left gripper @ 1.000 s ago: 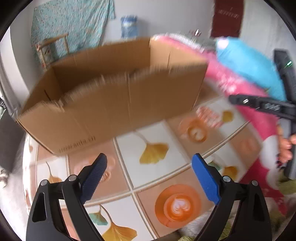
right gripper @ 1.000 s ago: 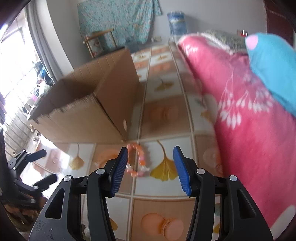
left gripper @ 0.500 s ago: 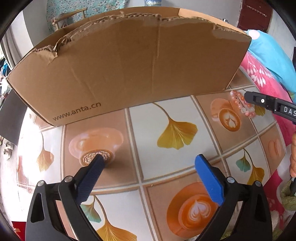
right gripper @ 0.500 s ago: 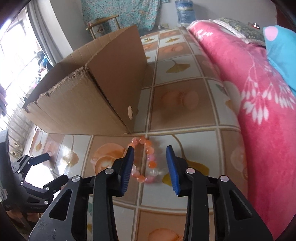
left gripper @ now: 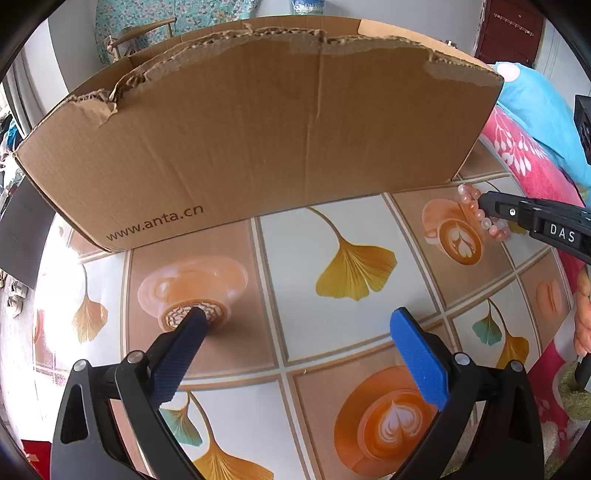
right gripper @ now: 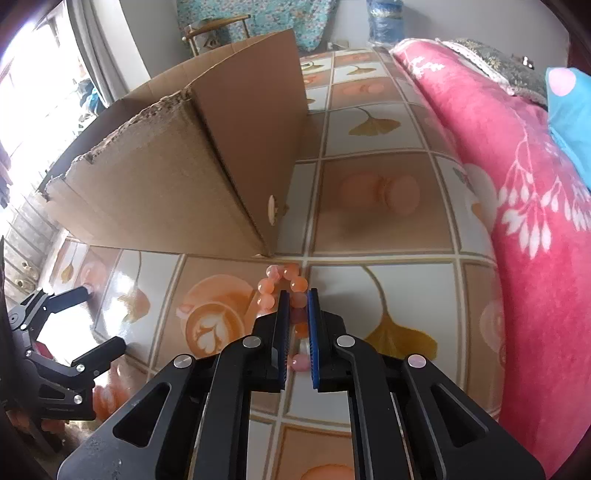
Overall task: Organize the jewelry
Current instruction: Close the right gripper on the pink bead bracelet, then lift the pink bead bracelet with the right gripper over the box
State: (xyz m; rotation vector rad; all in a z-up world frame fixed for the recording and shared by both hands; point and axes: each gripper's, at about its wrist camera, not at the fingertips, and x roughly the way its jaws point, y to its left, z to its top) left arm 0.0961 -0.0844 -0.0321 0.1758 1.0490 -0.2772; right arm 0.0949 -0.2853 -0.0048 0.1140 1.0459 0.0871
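A bracelet of pink and orange beads (right gripper: 284,275) lies on the patterned tabletop (right gripper: 388,229), just off the near corner of a brown cardboard box (right gripper: 184,177). My right gripper (right gripper: 298,295) points down at it, its blue pads shut on one side of the bead loop. In the left wrist view the bracelet (left gripper: 467,197) shows at the tip of the right gripper (left gripper: 484,201), beside the box (left gripper: 258,140). My left gripper (left gripper: 298,317) stands wide open with nothing between its fingers, low over the tabletop before the box's long wall. It also shows as the left gripper (right gripper: 105,317) in the right wrist view.
A pink flowered blanket (right gripper: 535,221) lies heaped along the table's right side, with a blue pillow (left gripper: 535,99) on it. The box's top edge is torn and its inside is hidden. A wooden chair (right gripper: 214,26) and a water bottle (right gripper: 384,18) stand beyond the table.
The right gripper came down over the bracelet and its jaws shut on the beads. The left gripper sank toward the table before the box, then held still, its jaws a little wider.
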